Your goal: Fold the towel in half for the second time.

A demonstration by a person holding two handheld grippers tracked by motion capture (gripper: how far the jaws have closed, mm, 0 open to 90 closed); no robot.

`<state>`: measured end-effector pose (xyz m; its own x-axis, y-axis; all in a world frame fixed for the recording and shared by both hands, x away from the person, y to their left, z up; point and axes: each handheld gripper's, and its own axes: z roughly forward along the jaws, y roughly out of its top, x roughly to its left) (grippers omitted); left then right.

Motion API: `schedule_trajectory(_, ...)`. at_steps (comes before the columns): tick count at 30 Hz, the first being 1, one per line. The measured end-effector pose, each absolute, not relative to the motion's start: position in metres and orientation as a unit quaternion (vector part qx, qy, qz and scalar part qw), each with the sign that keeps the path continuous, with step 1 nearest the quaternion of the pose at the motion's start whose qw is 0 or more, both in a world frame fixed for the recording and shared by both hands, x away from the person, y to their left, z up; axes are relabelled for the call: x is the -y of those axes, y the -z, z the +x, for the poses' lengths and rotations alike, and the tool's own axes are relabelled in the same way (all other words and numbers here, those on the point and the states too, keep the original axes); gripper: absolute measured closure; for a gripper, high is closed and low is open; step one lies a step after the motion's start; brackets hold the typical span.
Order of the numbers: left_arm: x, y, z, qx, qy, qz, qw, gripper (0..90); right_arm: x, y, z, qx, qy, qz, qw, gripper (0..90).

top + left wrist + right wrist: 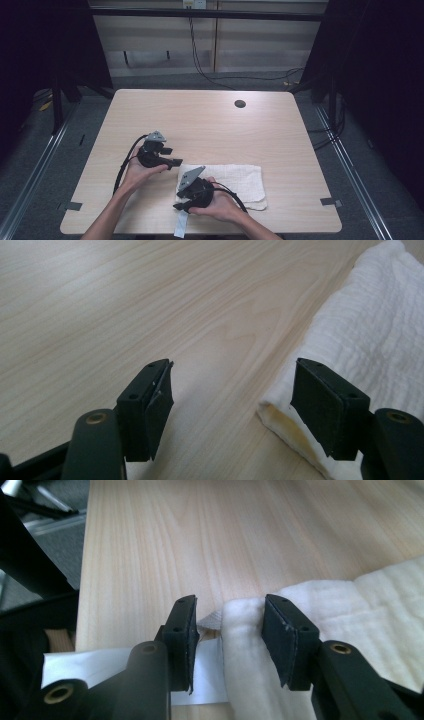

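Towel lay folded along the desk's near edge, its left corner straddled by the unclenched right gripper, nearer than the released left gripper.

You have a light wooden table with rounded corners as your work surface. It carries a small round dark cable hole near its far edge. A strip of white paper tape sits at the near edge and hangs over it. Two grey tape marks lie at your near corners. On the grey floor beyond the table, black cables trail from a pale panelled wall.
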<state>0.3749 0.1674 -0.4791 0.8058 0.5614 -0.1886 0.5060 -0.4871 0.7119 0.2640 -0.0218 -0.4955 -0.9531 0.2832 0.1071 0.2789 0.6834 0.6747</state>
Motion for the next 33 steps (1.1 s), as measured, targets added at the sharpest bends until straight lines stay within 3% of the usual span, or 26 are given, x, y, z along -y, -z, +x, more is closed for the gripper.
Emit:
schedule_trajectory(5, -0.171, 0.480, 0.376, -0.316, -0.033, 0.859, 0.402, 31.9, 0.024, 0.497, 0.263, -0.915, -0.371, 0.156, 0.028, 72.4)
schedule_trajectory(9, -0.171, 0.481, 0.376, -0.319, -0.029, 0.856, 0.405, 30.5, 0.021, 0.495, 0.260, -0.918, -0.360, 0.160, 0.037, 72.3)
schedule_trajectory(13, -0.164, 0.486, 0.376, -0.313, -0.020, 0.864, 0.395, 30.1, 0.022, 0.496, 0.263, -0.917, -0.361, 0.165, 0.038, 80.3)
schedule_trajectory(21, -0.157, 0.494, 0.378, -0.310, 0.010, 0.868, 0.388, 32.7, 0.026, 0.497, 0.269, -0.906, -0.372, 0.199, 0.013, 82.4)
schedule_trajectory(33, -0.141, 0.497, 0.366, -0.247, -0.006, 0.895, 0.371, 52.4, 0.026, 0.497, 0.269, -0.906, -0.372, 0.204, 0.011, 82.4)
